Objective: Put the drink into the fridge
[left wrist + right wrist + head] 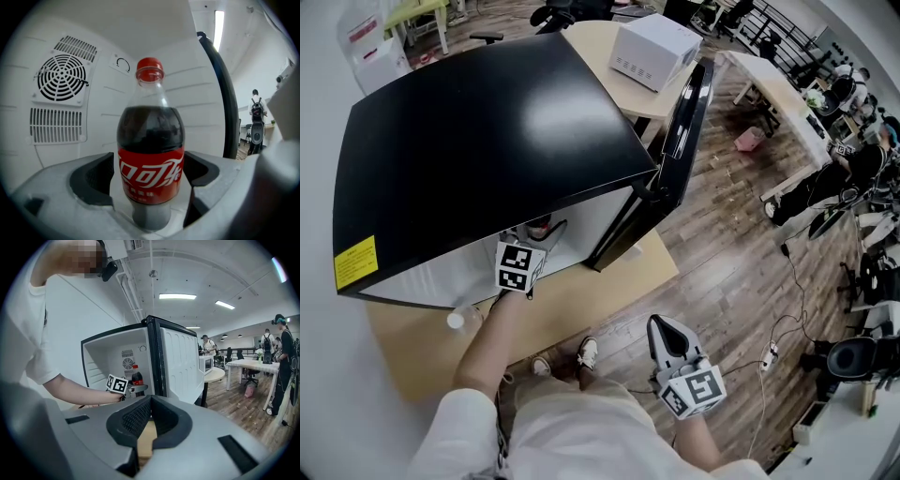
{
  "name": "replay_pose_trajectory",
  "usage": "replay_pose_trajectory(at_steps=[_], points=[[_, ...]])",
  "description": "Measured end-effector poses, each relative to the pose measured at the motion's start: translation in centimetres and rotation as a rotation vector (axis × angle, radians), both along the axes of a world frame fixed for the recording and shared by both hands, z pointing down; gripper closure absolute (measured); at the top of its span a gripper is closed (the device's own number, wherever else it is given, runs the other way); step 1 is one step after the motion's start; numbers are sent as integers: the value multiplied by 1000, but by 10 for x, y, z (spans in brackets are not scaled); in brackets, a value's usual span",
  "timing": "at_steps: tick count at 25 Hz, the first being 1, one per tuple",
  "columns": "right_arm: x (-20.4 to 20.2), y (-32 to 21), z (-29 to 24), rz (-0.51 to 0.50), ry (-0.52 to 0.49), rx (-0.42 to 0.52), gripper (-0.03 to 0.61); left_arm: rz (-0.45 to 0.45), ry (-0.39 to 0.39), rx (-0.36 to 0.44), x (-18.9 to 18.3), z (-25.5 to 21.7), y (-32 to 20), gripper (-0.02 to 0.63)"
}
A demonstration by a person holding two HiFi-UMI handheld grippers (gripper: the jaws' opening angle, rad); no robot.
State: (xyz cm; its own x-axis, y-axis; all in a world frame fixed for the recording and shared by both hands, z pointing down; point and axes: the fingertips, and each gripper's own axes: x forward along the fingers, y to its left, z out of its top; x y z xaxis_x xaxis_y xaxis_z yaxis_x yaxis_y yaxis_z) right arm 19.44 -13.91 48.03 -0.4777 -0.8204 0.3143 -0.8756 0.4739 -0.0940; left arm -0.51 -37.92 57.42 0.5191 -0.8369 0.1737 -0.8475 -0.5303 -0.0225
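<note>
- Grey two-jaw right gripper point(660, 324) with a marker cube: held low in front of the person's white shirt point(572, 431), well apart from the fridge. Its jaws meet at the tips with nothing between them.
- Grey left gripper point(151, 165): reaches into the fridge cavity. Its jaws are spread wide, one pad on each side of the bottle, with a gap visible at the left pad. The grasp is released.
- Clear plastic cola bottle with red cap and red label point(150, 154): stands upright inside the fridge, between the left jaws and in front of the white back wall. Its base is hidden by the gripper body.
- Black compact fridge with white interior point(487, 141): stands on a light wooden board point(619, 281).
- Black fridge door point(686, 131): swung open at the right.
- Round white fan grille point(63, 77): on the back wall, up and left of the bottle.
</note>
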Motion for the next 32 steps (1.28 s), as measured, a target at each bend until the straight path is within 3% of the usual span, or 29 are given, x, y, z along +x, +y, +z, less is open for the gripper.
replay_pose_trajectory(at_steps=[9, 22, 32], points=[[-12, 5, -3, -25, -18, 19, 577, -65, 22, 3, -14, -11, 25, 143], [-60, 11, -9, -137, -53, 49, 577, -70, 22, -6, -31, -25, 78, 143], [-87, 7, -16, -221, -81, 61, 577, -92, 19, 56, -43, -61, 115, 150]])
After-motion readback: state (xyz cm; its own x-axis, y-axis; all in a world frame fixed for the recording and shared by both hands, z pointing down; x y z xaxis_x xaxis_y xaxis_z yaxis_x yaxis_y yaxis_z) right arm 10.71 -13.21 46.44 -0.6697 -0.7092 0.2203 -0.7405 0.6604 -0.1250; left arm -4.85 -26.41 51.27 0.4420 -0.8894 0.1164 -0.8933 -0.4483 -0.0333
